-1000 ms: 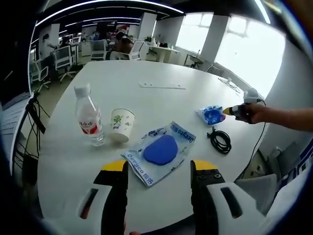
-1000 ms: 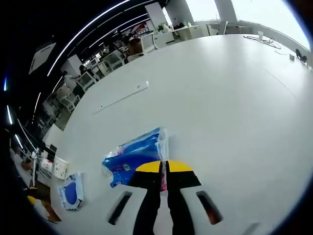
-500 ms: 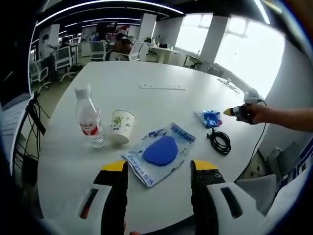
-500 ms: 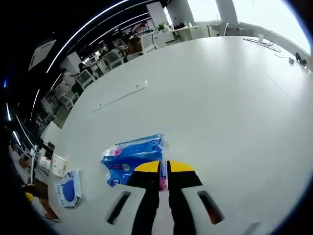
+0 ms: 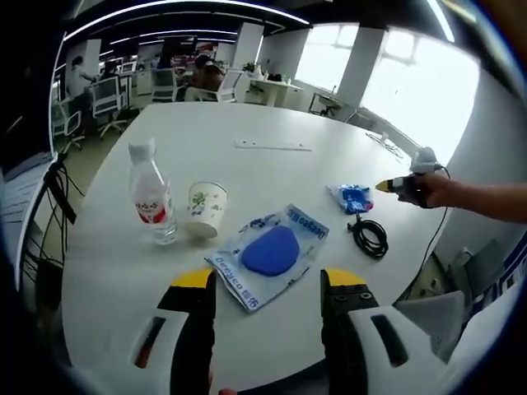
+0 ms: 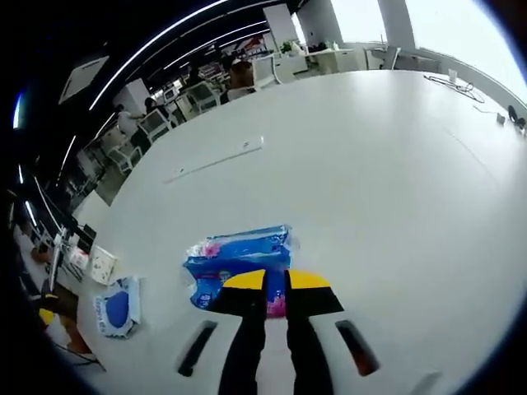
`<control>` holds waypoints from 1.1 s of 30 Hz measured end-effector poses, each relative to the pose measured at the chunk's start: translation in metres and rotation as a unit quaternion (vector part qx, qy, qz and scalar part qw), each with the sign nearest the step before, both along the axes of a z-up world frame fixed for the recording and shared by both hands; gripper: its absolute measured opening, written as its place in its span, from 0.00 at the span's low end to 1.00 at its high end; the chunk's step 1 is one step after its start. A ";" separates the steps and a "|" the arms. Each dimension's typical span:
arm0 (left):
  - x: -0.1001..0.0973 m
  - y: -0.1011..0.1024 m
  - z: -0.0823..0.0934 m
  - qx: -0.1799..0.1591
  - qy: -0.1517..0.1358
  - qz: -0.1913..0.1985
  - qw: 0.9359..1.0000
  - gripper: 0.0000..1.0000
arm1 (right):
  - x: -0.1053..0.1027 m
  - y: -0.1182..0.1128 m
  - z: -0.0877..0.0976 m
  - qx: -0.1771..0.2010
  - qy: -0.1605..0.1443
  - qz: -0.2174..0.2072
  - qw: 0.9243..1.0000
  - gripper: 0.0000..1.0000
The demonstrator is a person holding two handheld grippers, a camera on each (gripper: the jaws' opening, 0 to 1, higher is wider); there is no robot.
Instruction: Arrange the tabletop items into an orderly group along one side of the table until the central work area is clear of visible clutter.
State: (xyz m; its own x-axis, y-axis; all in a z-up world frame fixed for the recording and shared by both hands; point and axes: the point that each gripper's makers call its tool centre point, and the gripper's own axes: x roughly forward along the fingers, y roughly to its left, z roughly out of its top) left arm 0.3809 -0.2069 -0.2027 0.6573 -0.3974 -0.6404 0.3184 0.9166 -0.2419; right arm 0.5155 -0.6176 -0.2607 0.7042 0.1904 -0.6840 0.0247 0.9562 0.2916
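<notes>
My left gripper (image 5: 270,284) is open, low over the near edge of the white table (image 5: 263,177). Just beyond its jaws lies a flat clear pouch with a blue pad (image 5: 272,252). A paper cup (image 5: 205,209) and a water bottle (image 5: 151,196) stand upright to the left of it. At the right, a hand holds my right gripper (image 5: 387,188), which grips a small blue tissue packet (image 5: 353,197) beside a black cable coil (image 5: 370,236). In the right gripper view my right gripper (image 6: 276,284) is shut on that tissue packet (image 6: 239,257), which rests on the table.
A long white strip (image 5: 272,145) lies on the far half of the table, also visible as the white strip (image 6: 218,158). The pouch (image 6: 115,309) and cup (image 6: 103,265) sit far left in the right gripper view. Office chairs (image 5: 103,99) and desks stand beyond the table.
The right gripper has turned the tissue packet from tilted to level and brought it down beside the cable coil. The left gripper has stayed put and open.
</notes>
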 end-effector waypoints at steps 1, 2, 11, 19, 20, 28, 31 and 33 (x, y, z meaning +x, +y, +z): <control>-0.001 0.001 -0.001 0.000 0.000 0.000 1.000 0.51 | 0.001 0.000 -0.001 0.001 0.000 0.001 1.000 0.05; -0.001 0.001 -0.001 -0.001 0.000 0.001 1.000 0.51 | 0.001 0.002 -0.001 0.002 -0.001 0.002 1.000 0.06; -0.004 0.009 0.001 -0.003 -0.002 0.006 1.000 0.51 | 0.007 0.024 -0.003 -0.006 -0.004 0.039 0.999 0.07; -0.009 0.018 0.003 -0.006 -0.003 0.014 1.000 0.51 | 0.012 0.053 0.000 -0.005 -0.008 0.071 0.997 0.09; -0.009 0.019 0.003 -0.005 -0.003 0.014 1.000 0.51 | 0.012 0.057 0.000 -0.004 -0.009 0.073 0.997 0.10; -0.013 0.025 0.001 -0.005 -0.002 0.020 1.000 0.51 | 0.005 0.083 -0.002 0.005 -0.006 0.104 0.995 0.10; -0.014 0.025 0.001 -0.009 -0.003 0.021 1.000 0.51 | 0.003 0.092 -0.001 0.007 -0.007 0.113 0.994 0.10; -0.015 0.026 0.001 -0.008 -0.003 0.021 1.000 0.51 | 0.001 0.100 0.002 0.010 -0.009 0.120 0.993 0.10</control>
